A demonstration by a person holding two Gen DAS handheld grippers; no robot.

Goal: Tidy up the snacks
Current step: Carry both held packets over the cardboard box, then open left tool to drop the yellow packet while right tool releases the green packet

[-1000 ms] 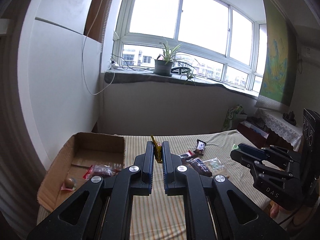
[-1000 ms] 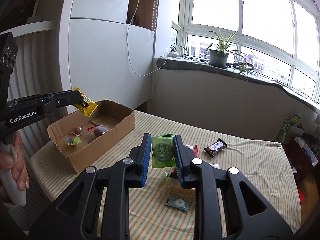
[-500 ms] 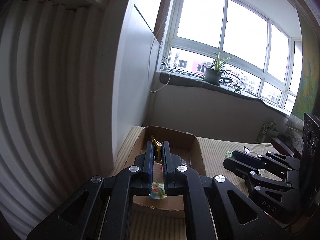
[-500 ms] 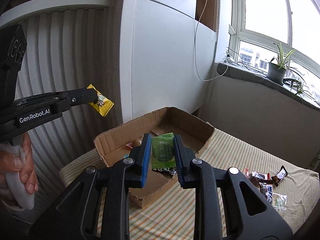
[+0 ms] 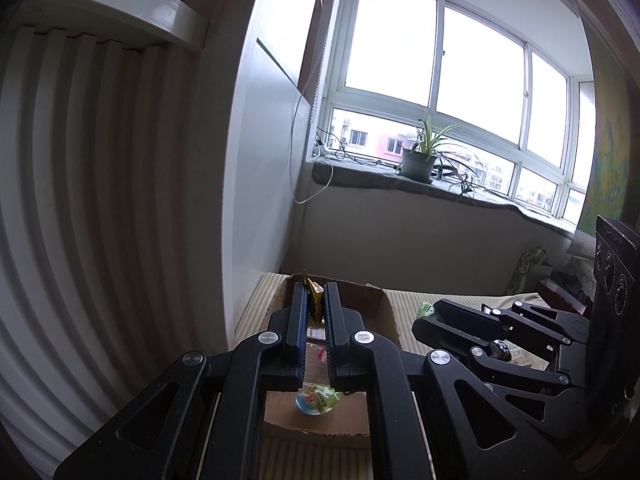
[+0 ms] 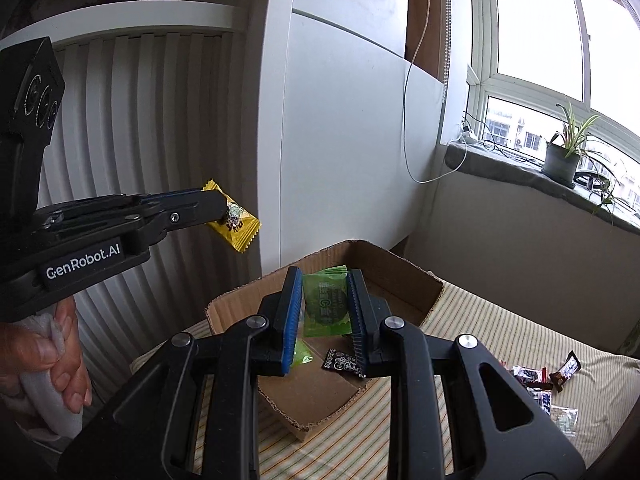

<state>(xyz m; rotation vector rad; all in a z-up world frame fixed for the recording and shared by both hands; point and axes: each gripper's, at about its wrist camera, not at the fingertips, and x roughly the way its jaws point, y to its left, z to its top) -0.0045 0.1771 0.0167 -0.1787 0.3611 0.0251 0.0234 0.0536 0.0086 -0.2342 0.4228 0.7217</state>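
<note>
Snacks (image 6: 325,307) clamped in both level hand-held grippers above the box (image 6: 394,276).

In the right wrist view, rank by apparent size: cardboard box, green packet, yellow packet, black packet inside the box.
1. cardboard box
2. green packet, held in the right gripper close to the camera, so it may look enlarged
3. yellow packet in the left gripper
4. black packet; nearly like the yellow one, so unsure

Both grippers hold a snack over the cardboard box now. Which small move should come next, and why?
Probably open the right gripper: its green packet hangs over the open cardboard box, which already holds snacks. The left gripper with the yellow packet seems nearer the box's edge, so it could follow.
</note>
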